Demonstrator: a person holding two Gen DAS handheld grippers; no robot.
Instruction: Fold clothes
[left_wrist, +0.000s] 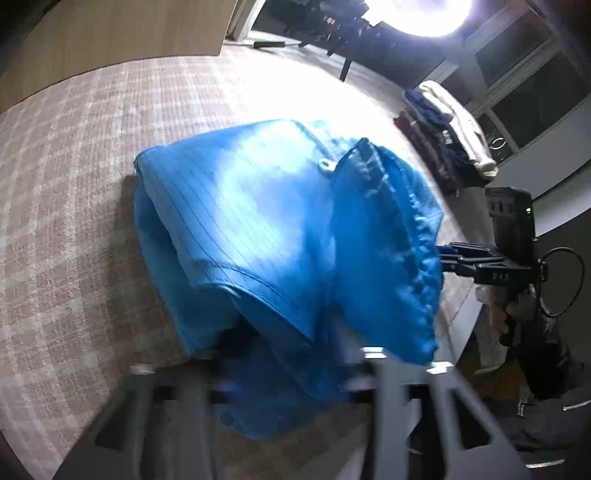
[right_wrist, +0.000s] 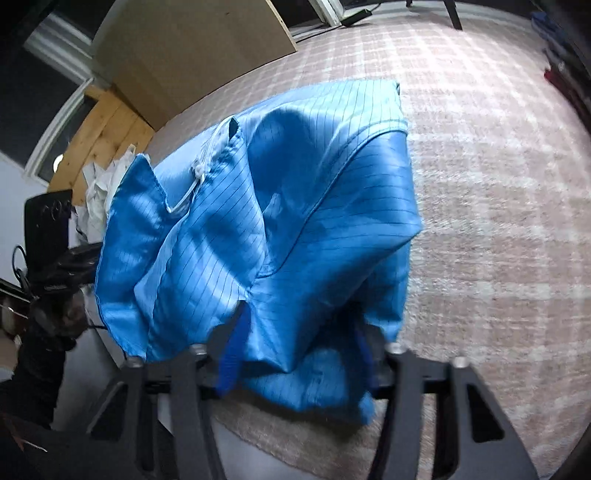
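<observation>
Glossy, pinstriped blue garment (right_wrist: 295, 221) — bunched, draped — over checked carpet (right_wrist: 498, 184).

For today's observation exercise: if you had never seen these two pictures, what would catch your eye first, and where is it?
The bright blue pinstriped garment fills the middle of both views, draped over the checked tablecloth with its white zipper showing. Both grippers, left and right, are at its near edge, their fingers hidden in the cloth. At the far right of the left view sits a stack of folded clothes, under a glaring lamp.
</observation>
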